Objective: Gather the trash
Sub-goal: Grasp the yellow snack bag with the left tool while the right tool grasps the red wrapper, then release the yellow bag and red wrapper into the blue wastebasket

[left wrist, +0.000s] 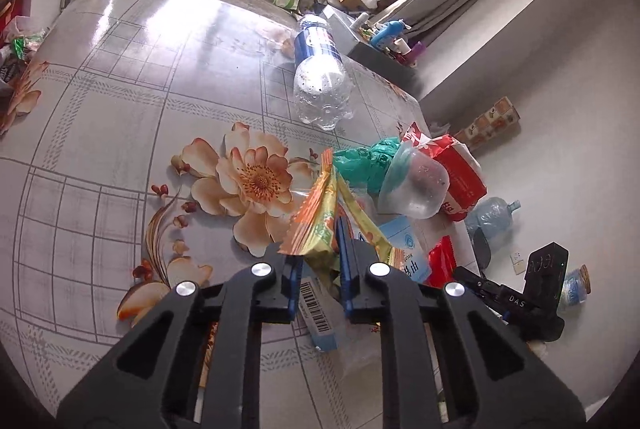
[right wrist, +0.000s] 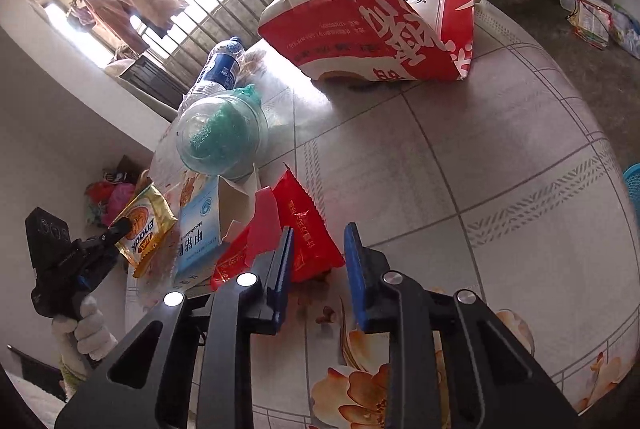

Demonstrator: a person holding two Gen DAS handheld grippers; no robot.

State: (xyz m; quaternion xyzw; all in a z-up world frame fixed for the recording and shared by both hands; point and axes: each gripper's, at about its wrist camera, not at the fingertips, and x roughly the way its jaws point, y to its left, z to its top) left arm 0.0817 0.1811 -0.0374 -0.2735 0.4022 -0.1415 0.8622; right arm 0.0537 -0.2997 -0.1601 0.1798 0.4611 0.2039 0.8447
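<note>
Both claws grip: left claw (left wrist: 320,249) yellow wrapper (left wrist: 316,217), right claw (right wrist: 320,253) red wrapper (right wrist: 308,229).

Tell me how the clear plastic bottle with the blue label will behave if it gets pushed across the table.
The clear plastic bottle lies on its side on the glossy tablecloth, so it will probably roll rather than slide. It looks nearly empty, with only droplets inside, so likely very light and easily knocked away. Its thin walls already look dented, so it may crumple under a squeeze.
</note>
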